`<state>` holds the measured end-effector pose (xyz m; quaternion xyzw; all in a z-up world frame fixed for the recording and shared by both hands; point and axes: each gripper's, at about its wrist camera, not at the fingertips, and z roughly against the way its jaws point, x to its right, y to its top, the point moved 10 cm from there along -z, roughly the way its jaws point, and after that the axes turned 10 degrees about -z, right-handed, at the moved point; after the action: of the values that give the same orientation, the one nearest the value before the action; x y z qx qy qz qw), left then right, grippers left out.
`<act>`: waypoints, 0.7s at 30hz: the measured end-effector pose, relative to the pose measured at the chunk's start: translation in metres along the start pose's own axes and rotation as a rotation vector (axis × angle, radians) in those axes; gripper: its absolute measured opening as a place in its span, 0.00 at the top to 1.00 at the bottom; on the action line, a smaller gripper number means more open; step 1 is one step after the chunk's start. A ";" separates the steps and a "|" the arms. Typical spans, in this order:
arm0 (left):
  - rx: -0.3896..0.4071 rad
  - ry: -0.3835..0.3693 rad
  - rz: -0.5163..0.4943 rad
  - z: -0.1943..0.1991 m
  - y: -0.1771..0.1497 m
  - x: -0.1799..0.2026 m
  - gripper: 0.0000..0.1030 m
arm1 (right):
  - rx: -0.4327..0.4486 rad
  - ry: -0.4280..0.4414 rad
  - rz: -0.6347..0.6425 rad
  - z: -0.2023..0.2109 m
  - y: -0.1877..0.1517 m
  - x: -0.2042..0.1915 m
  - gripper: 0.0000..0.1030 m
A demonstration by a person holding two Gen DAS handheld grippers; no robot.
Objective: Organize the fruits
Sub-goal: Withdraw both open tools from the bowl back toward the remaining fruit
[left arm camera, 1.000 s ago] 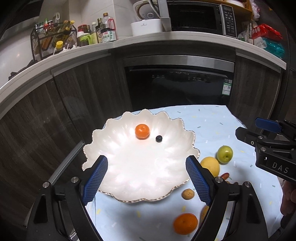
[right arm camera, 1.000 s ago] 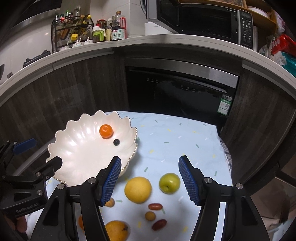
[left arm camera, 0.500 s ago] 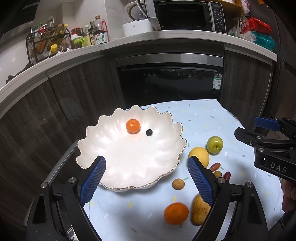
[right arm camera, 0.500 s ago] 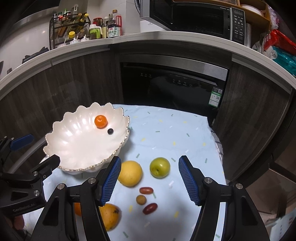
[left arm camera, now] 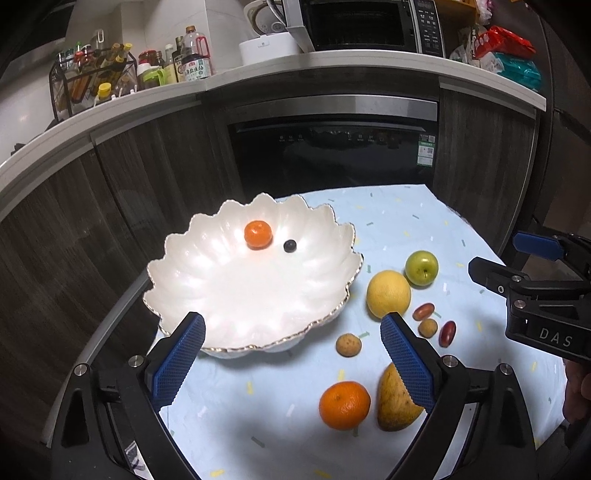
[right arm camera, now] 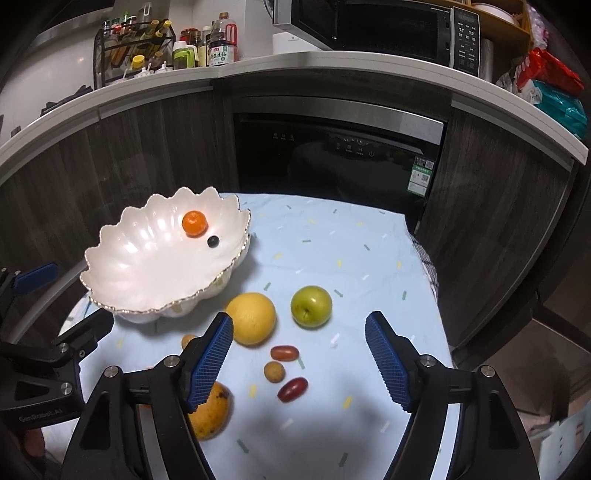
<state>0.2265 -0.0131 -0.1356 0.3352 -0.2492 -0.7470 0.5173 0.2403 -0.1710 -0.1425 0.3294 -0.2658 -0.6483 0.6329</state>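
At the bottom of the left wrist view, the left gripper [left arm camera: 291, 354] has just been opening; its blue-padded jaws stand wide apart with nothing between them, framing the near rim of the bowl and bare cloth. At the bottom of the right wrist view, the right gripper [right arm camera: 299, 362] has likewise just been opening, its jaws apart and empty over the small fruits.

Nearest the cameras on the pale blue tablecloth [left arm camera: 399, 221] lie a mandarin [left arm camera: 344, 405] and, just right of it, a mango [left arm camera: 395, 402], partly behind the left gripper's right pad. In the right wrist view the mango [right arm camera: 212, 410] sits at lower left behind the left pad. A little farther are a brown longan [left arm camera: 348, 345], a second longan [right arm camera: 274, 371], and two red grape tomatoes [right arm camera: 292, 389] [right arm camera: 284, 353] around it, close together but apart.

Beyond them, mid-frame, a yellow round fruit [right arm camera: 252, 318] lies just beside the bowl's foot, with a green apple [right arm camera: 311, 306] near its right, not touching.

The white scalloped bowl [left arm camera: 207, 291] with a gold rim fills the centre-left of the left view. On its far side rest a small mandarin [left arm camera: 258, 233] and, just right of it, a dark blueberry [left arm camera: 290, 246].

Behind the table, in the upper half, stand a black built-in dishwasher [right arm camera: 340, 158], dark wood cabinets, and a white counter with a bottle rack [right arm camera: 133, 51] at upper left and a microwave [right arm camera: 373, 29] at the top.
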 end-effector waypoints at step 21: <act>-0.070 -0.075 0.006 -0.020 -0.033 0.018 0.06 | -0.041 -0.031 0.001 -0.015 -0.029 0.011 0.25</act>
<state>0.2172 -0.0196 -0.1764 0.2880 -0.2433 -0.7656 0.5212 0.2329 -0.1790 -0.1749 0.3062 -0.2624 -0.6585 0.6355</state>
